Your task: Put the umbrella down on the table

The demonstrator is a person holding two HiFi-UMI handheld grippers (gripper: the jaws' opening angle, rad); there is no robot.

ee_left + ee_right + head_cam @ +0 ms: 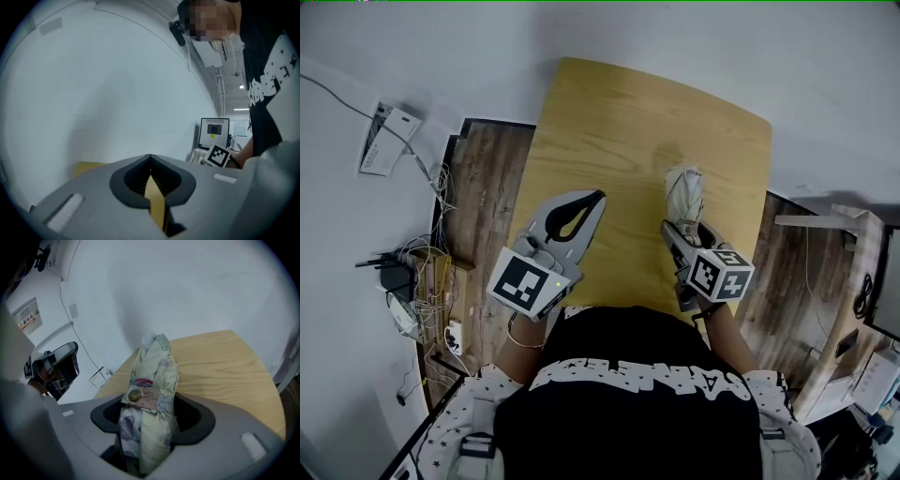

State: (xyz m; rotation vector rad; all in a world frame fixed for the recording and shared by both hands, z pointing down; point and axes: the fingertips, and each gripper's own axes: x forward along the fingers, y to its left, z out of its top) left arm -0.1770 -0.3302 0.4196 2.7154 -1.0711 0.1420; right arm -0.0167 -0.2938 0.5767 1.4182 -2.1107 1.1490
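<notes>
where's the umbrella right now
In the head view the folded umbrella is clamped in the right gripper, over the right side of the wooden table, with the left gripper apart from it to its left.

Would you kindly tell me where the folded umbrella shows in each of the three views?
Head view: umbrella right of centre, in the right gripper.
Left gripper view: not in it.
Right gripper view: centre, between the fingers.
Shared landmark: the wooden table.
</notes>
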